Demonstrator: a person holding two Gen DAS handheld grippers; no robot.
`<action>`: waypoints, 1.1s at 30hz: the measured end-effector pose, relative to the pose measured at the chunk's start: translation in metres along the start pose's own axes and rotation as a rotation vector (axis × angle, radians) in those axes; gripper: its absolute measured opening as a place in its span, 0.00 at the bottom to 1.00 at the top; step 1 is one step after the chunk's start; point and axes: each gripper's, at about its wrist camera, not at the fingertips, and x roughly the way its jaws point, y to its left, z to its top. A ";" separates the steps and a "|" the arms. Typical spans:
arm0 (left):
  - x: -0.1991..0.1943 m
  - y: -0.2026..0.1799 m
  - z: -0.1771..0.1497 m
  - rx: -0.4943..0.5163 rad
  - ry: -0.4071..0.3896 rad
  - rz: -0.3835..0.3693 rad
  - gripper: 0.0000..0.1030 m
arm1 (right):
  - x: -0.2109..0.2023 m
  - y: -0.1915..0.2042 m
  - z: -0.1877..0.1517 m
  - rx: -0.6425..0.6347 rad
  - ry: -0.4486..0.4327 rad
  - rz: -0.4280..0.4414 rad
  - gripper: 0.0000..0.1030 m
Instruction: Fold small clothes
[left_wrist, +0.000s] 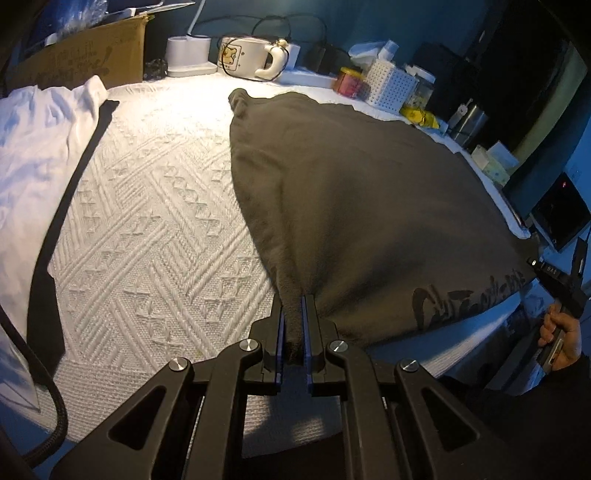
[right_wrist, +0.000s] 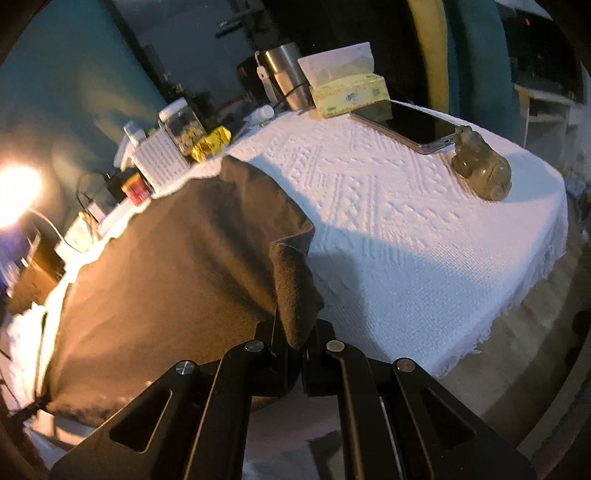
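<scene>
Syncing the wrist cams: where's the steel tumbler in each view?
Left wrist: steel tumbler at the right edge, behind the dark garment.
Right wrist: steel tumbler top centre, left of the tissue box.
Shared landmark: white perforated basket beside the yellow packet.

Dim bluish room, warm lamp glare (right_wrist: 14, 195) at left, fisheye-bent edges, soft blur

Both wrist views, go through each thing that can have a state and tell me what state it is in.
Left gripper: shut on the brown garment.
Right gripper: shut on the brown garment.
Brown garment: spread on the table, near edge pinched at two corners.
White garment: lying crumpled at the left, untouched.
Phone: screen dark.
Tissue box: open, tissue sticking up.
Mug: upright.
</scene>
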 end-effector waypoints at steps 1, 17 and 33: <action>0.000 0.000 0.000 0.002 0.003 0.002 0.06 | 0.002 0.002 -0.001 -0.013 0.002 -0.011 0.05; -0.023 0.009 0.031 0.019 -0.050 0.082 0.09 | 0.008 0.006 0.002 -0.054 -0.003 -0.047 0.05; 0.056 0.010 0.114 0.091 -0.055 0.056 0.62 | 0.017 0.008 0.013 -0.012 0.026 -0.041 0.11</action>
